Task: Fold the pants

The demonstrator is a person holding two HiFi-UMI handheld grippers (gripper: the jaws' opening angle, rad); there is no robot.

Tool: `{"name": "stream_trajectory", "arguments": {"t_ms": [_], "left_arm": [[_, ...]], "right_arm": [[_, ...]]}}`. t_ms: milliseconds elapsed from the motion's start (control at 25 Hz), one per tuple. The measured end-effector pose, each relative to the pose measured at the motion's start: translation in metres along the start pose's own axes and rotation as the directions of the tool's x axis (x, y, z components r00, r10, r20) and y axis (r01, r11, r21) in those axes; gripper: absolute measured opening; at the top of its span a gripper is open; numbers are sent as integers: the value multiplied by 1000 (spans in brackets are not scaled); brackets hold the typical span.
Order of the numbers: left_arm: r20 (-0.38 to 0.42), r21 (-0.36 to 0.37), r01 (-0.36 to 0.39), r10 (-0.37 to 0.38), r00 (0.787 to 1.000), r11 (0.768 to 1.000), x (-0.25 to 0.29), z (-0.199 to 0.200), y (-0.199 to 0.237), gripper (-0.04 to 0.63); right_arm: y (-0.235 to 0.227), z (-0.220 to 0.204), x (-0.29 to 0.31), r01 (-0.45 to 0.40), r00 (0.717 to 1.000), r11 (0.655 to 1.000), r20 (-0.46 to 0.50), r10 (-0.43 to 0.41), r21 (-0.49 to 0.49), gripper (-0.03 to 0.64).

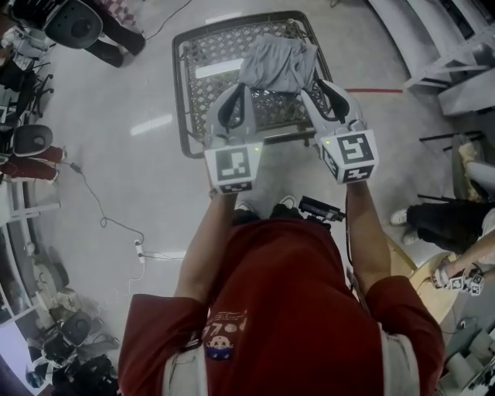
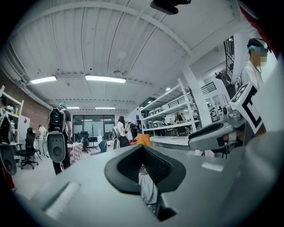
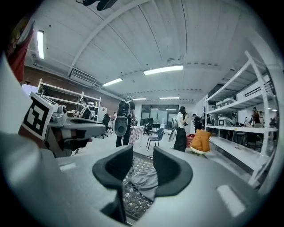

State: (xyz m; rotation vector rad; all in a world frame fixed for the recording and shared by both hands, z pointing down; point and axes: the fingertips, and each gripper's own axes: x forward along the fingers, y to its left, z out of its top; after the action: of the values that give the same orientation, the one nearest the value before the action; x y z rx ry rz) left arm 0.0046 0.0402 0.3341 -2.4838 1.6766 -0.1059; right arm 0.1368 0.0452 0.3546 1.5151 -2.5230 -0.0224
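Observation:
The grey pants lie bunched at the far right of a metal mesh cart on the floor. I hold both grippers side by side, high above the cart's near edge and pointing level. My left gripper is shut with nothing in it. In the left gripper view, under the left gripper, a strip of the pants shows far below through the slot. My right gripper stands open and empty. In the right gripper view the pants lie on the cart's mesh, seen between the jaws of the right gripper.
A cable with a power strip runs over the floor at the left. Chairs and people stand at the far left, and a seated person is at the right. Metal steps rise at the top right. Shelving lines the room's right side.

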Motion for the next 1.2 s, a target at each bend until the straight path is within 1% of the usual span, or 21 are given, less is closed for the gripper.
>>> {"name": "stream_trajectory", "arguments": {"t_ms": [160,280,320,480,600,760,960,1200], "left_arm": [[9,-12,7,-7,1000,1000,-16,-1,16,6],[10,-22,10,-10,1000,1000,-31,-3,28,6],[11,-27,9,-8,1000,1000,-35,-4,31,6],[21,-39,6,-5,1000,999,-46,-7,38,6],[31,-48,9,-7,999,999,-55,-4,41,6],[35,-56,16,-15,999,998,-59,2,39,6],[43,-53,31,-28,999,998,-60,4,37,6],[31,-61,37,-35,999,997,-57,2,39,6]], "right_arm": [[20,14,-4,43,998,999,34,-43,10,135],[38,18,-3,73,997,997,36,-73,15,106],[43,19,-3,75,996,997,38,-76,18,93],[61,22,-3,80,995,996,55,-82,31,3],[73,28,-6,91,993,995,72,-94,48,2],[76,35,-8,107,991,992,69,-112,73,2],[71,33,-7,122,991,990,49,-125,68,2],[64,30,-6,141,989,988,34,-143,60,2]]}}
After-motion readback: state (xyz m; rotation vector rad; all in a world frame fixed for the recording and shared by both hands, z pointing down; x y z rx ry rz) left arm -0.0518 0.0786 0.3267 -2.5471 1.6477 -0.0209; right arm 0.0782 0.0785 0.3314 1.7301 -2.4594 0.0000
